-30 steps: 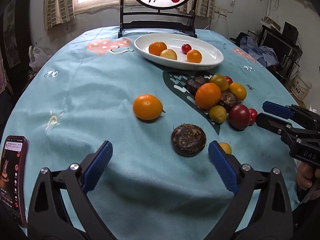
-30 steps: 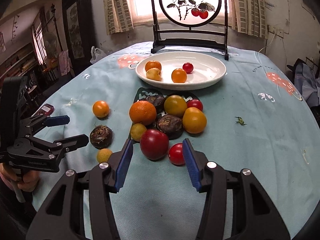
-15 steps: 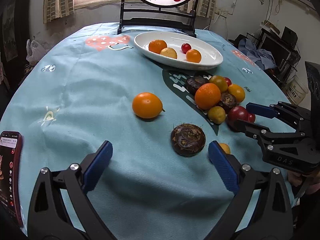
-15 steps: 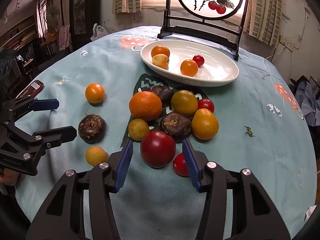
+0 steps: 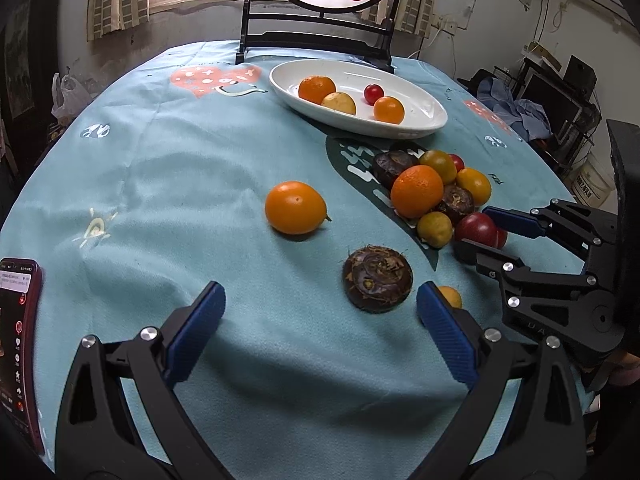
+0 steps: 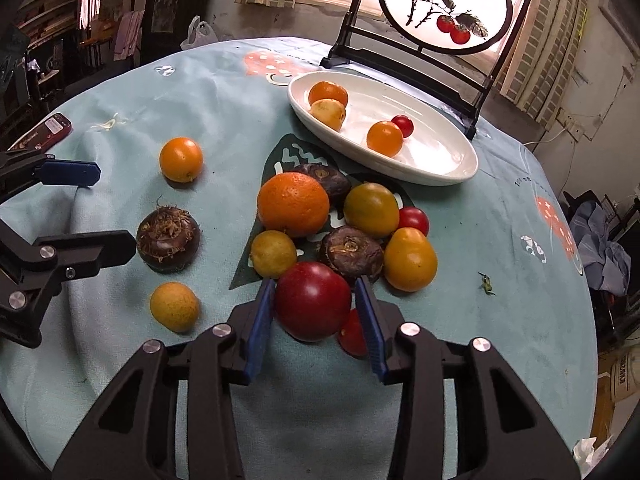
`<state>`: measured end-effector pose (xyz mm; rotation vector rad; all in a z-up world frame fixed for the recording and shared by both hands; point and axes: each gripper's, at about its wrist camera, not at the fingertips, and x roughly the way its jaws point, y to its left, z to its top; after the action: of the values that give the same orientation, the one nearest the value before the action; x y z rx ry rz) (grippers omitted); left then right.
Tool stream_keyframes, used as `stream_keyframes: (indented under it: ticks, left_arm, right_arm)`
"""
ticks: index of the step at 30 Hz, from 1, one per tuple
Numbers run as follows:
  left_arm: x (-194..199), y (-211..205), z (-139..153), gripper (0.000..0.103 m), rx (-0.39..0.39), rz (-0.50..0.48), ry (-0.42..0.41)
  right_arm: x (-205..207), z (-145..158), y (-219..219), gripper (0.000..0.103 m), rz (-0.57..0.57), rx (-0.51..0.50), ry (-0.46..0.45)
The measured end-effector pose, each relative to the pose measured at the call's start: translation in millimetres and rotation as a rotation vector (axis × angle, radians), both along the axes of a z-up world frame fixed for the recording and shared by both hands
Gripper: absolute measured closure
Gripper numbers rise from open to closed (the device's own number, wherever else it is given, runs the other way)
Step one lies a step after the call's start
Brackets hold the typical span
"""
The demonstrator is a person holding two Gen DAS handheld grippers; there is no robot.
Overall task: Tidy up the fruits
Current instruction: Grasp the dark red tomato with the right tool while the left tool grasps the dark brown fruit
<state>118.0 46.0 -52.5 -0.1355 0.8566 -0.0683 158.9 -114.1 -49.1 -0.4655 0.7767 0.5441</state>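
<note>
A white oval dish (image 6: 448, 170) (image 5: 420, 124) at the back holds several small fruits. In front of it lies a cluster of fruits with a big orange (image 6: 293, 204) (image 5: 417, 191). My right gripper (image 6: 316, 304) is open, its blue pads on either side of a dark red fruit (image 6: 313, 300) (image 5: 475, 229) at the cluster's near edge, close to touching. A small red tomato (image 6: 352, 334) lies beside it. My left gripper (image 5: 320, 312) is open and empty above the cloth, near a brown water chestnut (image 5: 378, 279) (image 6: 168, 238).
A lone orange fruit (image 5: 295, 208) (image 6: 181, 159) and a small yellow fruit (image 6: 174, 306) lie apart on the blue tablecloth. A phone (image 5: 16, 344) lies at the left edge. A decorative screen on a black stand (image 6: 444, 4) rises behind the dish.
My right gripper has moved forward onto the cluster and narrowed, so the dark red fruit now sits between its pads. My left gripper has stayed open and nearly still.
</note>
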Motion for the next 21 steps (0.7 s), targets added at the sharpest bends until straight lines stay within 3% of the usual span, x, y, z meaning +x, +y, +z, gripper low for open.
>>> stream_keyframes:
  ticks: [3,6,8,9,10,13,17,21]
  left_arm:
    - [0.4,-0.3,-0.2,0.005,-0.007,-0.006,0.0]
    - [0.6,-1.6,-0.4,0.006,-0.027,-0.033,-0.004]
    - [1.6,-3.1,-0.4,0.011,-0.039,-0.052,-0.005]
    - [3.0,-3.9,-1.0,0.018,-0.045,-0.061,0.001]
    - [4.7,-5.2,-2.0,0.027,-0.05,-0.069,0.009]
    - [9.8,-10.2,-3.3,0.04,-0.071,-0.089,0.024]
    - [17.3,-19.1,-4.9,0.042,-0.061,-0.098,0.043]
    - [24.2,-26.4,-6.0,0.051,-0.027,-0.104,0.056]
  right_arm:
    - [4.1,6.1,-13.7,0.064,-0.013,0.102,0.037]
    - [10.5,16.6,-44.3,0.064,-0.056,0.305,0.083]
    - [13.6,19.8,-59.5,0.064,-0.085,0.389,0.094]
    - [14.3,20.9,-65.3,0.064,-0.098,0.421,0.097]
    - [14.6,21.4,-68.0,0.064,-0.106,0.434,0.099]
    - [15.9,20.7,-70.0,0.064,-0.119,0.445,0.11]
    - [12.3,21.4,-68.5,0.064,-0.098,0.449,0.11]
    - [12.1,21.5,-71.6,0.064,-0.096,0.464,0.114]
